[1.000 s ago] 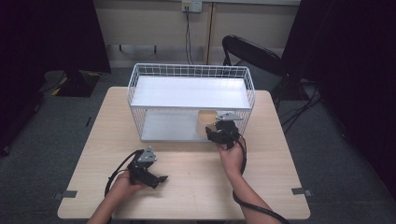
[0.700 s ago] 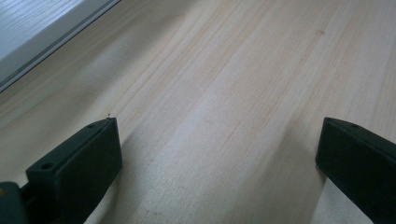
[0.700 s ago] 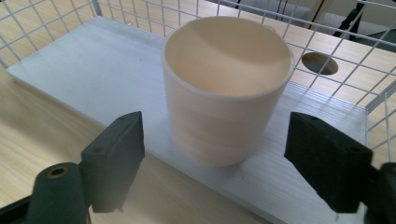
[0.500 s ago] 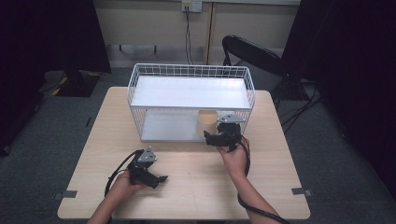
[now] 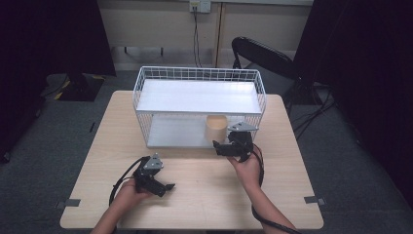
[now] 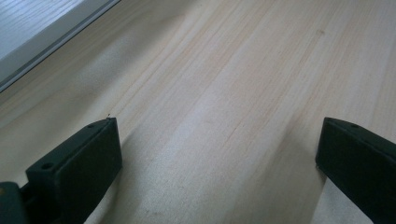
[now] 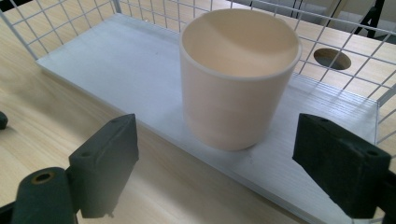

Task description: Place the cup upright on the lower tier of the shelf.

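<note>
A beige cup point(image 5: 216, 127) point(image 7: 238, 79) stands upright on the lower shelf point(image 7: 116, 60) of a white wire rack point(image 5: 199, 97), near the shelf's front edge. My right gripper point(image 5: 221, 146) point(image 7: 233, 172) sits just in front of it, low over the table. Its jaws have just been opening and now stand wide apart. The cup is ahead of the pads, not between them, and nothing touches it. My left gripper point(image 5: 165, 187) point(image 6: 219, 158) rests near the table's front left, open over bare wood with nothing between its fingers.
The rack stands at the back middle of the wooden table point(image 5: 204, 195), with wire walls at its sides and rear and an open front. A round hole point(image 7: 332, 58) in the tabletop lies behind the rack. A black chair point(image 5: 258, 53) stands beyond the table.
My right gripper has drawn back slightly from the cup toward the person, leaving the cup on the lower shelf. The left gripper has stayed where it was.
</note>
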A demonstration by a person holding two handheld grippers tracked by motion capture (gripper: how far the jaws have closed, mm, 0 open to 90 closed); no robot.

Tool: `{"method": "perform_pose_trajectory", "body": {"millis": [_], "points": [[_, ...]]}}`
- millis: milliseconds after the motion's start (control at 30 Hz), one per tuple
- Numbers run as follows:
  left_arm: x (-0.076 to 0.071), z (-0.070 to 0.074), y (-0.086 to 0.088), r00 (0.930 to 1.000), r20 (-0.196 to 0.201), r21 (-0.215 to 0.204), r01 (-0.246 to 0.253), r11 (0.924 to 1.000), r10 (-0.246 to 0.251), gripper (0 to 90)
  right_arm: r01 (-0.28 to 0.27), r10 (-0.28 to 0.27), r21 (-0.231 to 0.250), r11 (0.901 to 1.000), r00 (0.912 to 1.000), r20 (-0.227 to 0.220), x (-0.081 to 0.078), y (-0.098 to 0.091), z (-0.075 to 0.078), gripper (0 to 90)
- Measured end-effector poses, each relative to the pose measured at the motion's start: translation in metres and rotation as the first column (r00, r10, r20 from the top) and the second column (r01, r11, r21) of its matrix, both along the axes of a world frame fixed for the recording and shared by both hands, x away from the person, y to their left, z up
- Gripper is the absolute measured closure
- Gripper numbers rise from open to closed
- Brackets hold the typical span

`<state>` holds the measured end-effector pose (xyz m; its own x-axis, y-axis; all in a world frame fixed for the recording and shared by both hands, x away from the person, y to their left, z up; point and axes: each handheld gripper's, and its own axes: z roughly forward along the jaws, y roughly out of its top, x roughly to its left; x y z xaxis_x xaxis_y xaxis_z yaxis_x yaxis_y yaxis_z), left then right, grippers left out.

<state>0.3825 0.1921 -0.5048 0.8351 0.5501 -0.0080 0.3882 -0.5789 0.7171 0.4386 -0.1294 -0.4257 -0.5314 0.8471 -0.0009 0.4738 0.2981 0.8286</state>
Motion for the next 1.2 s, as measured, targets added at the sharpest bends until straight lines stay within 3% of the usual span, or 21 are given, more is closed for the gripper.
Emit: {"method": "perform_pose_trajectory", "body": {"millis": [633, 1200], "points": [[0.0, 0.0, 0.0, 1.0, 0.0, 0.0, 0.0, 1.0, 0.0, 0.0, -0.093, 0.093, 0.002, 0.9956, 0.9956, -0.008, -0.02, -0.016, 0.003, 13.8], [0.0, 0.0, 0.0, 1.0, 0.0, 0.0, 0.0, 1.0, 0.0, 0.0, -0.14, 0.14, 0.003, 0.9901, 0.99, -0.016, -0.033, -0.029, 0.006, 14.2]]}}
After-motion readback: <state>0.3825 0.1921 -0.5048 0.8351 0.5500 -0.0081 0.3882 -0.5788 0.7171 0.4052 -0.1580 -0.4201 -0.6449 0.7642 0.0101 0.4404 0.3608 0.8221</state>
